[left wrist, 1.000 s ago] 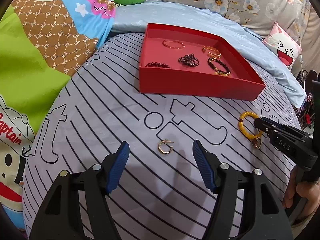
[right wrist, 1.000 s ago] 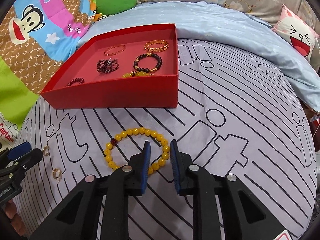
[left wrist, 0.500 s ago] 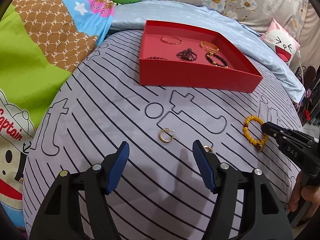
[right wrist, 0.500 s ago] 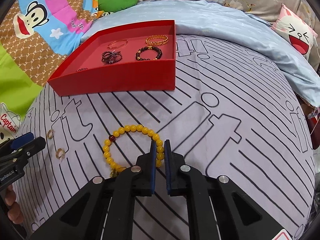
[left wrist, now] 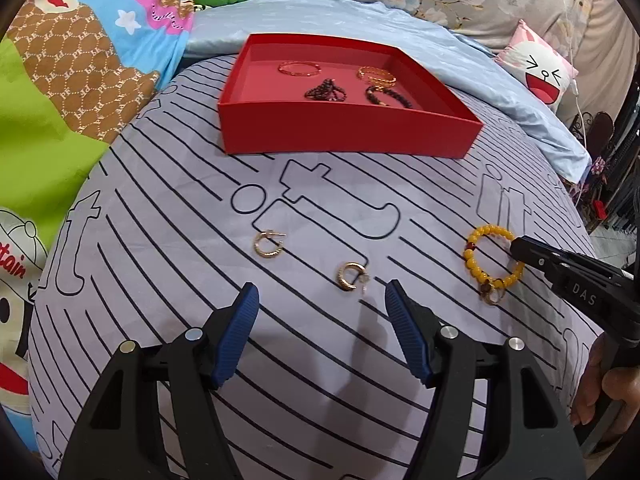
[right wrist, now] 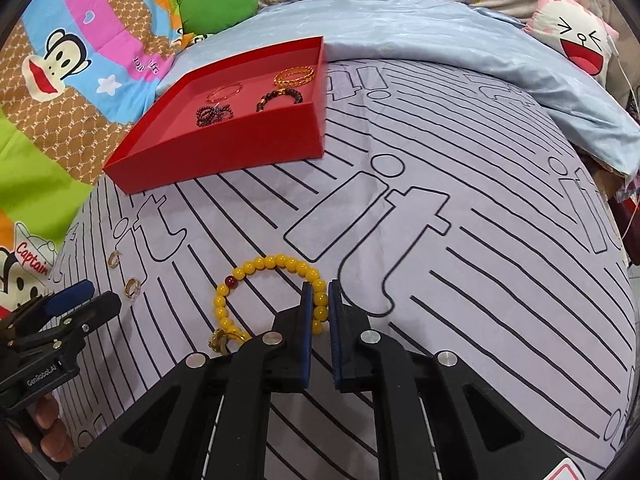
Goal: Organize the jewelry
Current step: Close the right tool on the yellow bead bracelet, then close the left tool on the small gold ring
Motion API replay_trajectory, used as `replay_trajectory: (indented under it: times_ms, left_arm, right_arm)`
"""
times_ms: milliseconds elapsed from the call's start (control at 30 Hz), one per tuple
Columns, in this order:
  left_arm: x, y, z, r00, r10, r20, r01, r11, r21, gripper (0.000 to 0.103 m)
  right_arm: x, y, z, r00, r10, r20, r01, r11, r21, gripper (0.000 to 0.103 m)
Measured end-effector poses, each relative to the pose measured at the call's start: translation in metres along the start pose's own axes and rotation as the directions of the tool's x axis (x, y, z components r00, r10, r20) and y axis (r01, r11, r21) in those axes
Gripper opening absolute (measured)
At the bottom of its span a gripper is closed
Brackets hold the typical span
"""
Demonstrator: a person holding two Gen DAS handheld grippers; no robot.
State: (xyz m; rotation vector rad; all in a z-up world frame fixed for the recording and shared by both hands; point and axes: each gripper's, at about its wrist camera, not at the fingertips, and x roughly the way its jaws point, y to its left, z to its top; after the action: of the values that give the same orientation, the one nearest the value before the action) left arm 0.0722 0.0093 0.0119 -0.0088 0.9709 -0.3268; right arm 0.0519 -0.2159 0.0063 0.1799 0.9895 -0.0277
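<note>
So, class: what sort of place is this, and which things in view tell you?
Most likely a bedroom, on a bed: a striped grey bedsheet, a light blue quilt and a cartoon face pillow surround the red jewelry tray.

Red tray, yellow beaded bracelet with one dark red bead, lilac bedspread with black stripes.

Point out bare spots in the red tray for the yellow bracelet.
The red tray is bare along its left wall and right wall. Its middle is crowded with four bracelets. The right gripper grips the yellow bracelet.
</note>
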Motion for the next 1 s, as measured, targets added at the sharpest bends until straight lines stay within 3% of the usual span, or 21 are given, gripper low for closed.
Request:
replay_trajectory:
  times_ms: [567,933,1000]
  left_arm:
    - [0.007,-0.082,-0.004,0.991,-0.128,-0.036,0.132,0.985,0.114,0.062]
    - [0.03,-0.105,0.0,0.997,-0.07,-0.037,0.075,0.987,0.141,0.061]
    - [0.032,-0.108,-0.001,0.999,-0.034,-0.023,0.037,0.985,0.17,0.055]
  right_arm:
    - [-0.013,-0.02,-0.021,0.999,-0.054,-0.007,0.054,0.997,0.055,0.007]
    - [-0.018,-0.028,-0.028,0.999,-0.049,-0.005,0.049,0.996,0.075,0.007]
    - [-0.018,-0.028,-0.028,0.999,-0.046,-0.005,0.046,0.996,0.077,0.007]
